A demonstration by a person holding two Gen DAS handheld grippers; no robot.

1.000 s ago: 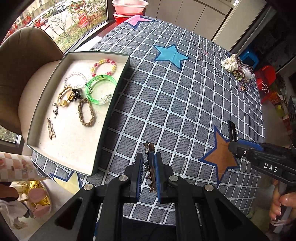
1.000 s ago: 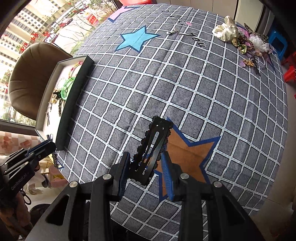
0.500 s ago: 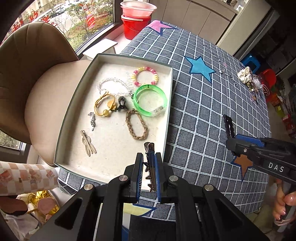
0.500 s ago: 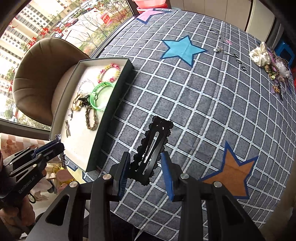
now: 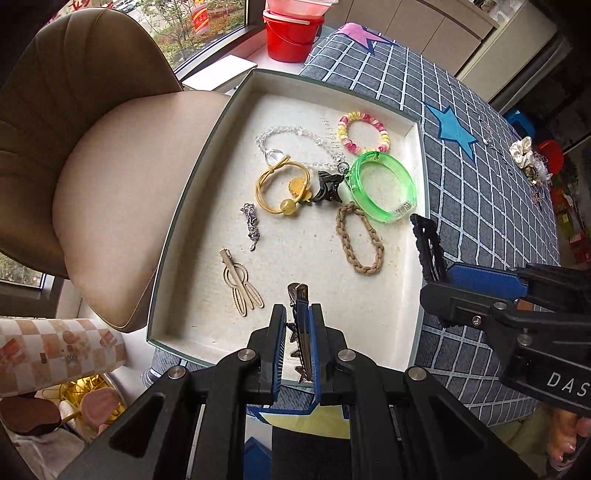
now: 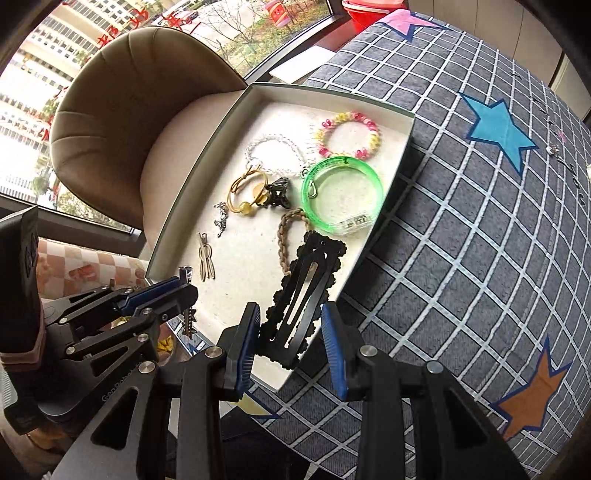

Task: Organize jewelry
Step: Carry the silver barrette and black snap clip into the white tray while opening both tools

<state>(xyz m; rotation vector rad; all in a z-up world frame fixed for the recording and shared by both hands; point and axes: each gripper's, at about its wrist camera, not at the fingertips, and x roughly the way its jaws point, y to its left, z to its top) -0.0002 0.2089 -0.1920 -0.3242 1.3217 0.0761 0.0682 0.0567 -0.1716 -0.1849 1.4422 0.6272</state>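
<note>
My left gripper (image 5: pixel 297 347) is shut on a slim metal hair clip (image 5: pixel 299 317) with star shapes, held over the near end of the shallow white-lined tray (image 5: pixel 192 192). My right gripper (image 6: pixel 290 347) is shut on a wide black scalloped hair clip (image 6: pixel 306 291), which hangs above the tray's (image 6: pixel 199 177) near right corner. In the tray lie a green bangle (image 5: pixel 382 188), a pink and yellow bead bracelet (image 5: pixel 364 133), a yellow hair tie (image 5: pixel 280 188), a dark claw clip (image 5: pixel 327 186), a braided brown bracelet (image 5: pixel 360 240) and a beige hairpin (image 5: pixel 240 284).
The tray sits at the left edge of a grey checked tablecloth (image 5: pixel 480 184) with star patches. A tan chair (image 5: pixel 92 147) stands just left of it. A pile of loose jewelry (image 5: pixel 528 158) lies far right on the table. A red bucket (image 5: pixel 291 33) is behind.
Both grippers have travelled left from over the checked cloth to over the tray, each still carrying its clip. The tray now fills the middle of both views.
</note>
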